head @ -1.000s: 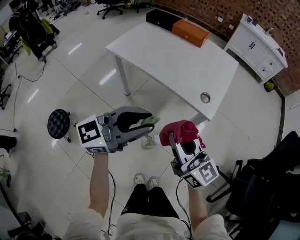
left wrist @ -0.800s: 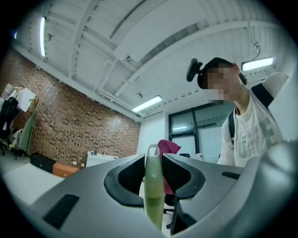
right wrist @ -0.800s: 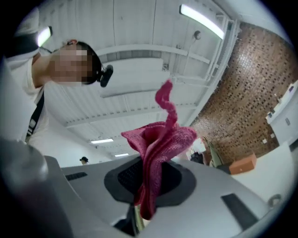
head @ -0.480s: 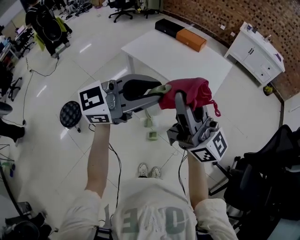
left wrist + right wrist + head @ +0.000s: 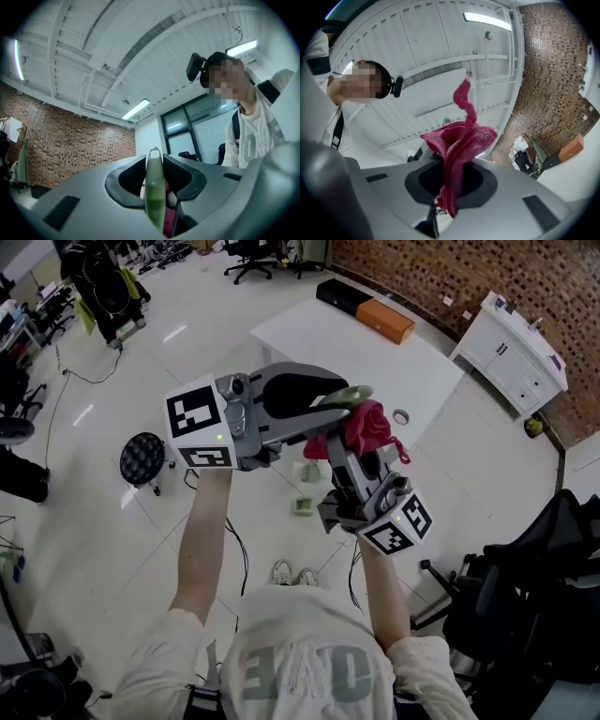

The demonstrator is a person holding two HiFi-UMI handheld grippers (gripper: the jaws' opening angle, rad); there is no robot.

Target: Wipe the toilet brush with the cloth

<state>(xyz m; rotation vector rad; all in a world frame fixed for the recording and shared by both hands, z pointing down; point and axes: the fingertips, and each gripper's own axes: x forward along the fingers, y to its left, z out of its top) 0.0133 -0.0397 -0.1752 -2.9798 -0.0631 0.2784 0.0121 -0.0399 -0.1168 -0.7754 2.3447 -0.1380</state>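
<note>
My left gripper (image 5: 339, 401) is shut on the pale green handle of the toilet brush (image 5: 347, 394), whose tip pokes out past the jaws. In the left gripper view the handle (image 5: 154, 187) stands upright between the pads of that gripper (image 5: 154, 161), with red cloth (image 5: 168, 208) just behind it. My right gripper (image 5: 353, 444) is shut on the bunched red cloth (image 5: 366, 425), which lies against the handle tip. In the right gripper view the cloth (image 5: 459, 143) rises in a crumpled fold from that gripper (image 5: 452, 173). The brush head is hidden.
A small green and white object (image 5: 302, 506) lies on the tiled floor below my hands. Beyond stands a white table (image 5: 375, 357) with an orange box (image 5: 384, 321) and a black box (image 5: 337, 294). A black stool (image 5: 142, 457) is left, a white cabinet (image 5: 511, 338) and a black office chair (image 5: 525, 577) right.
Both grippers have risen and come together. The red cloth, apart from the handle a second ago, now lies against its tip.
</note>
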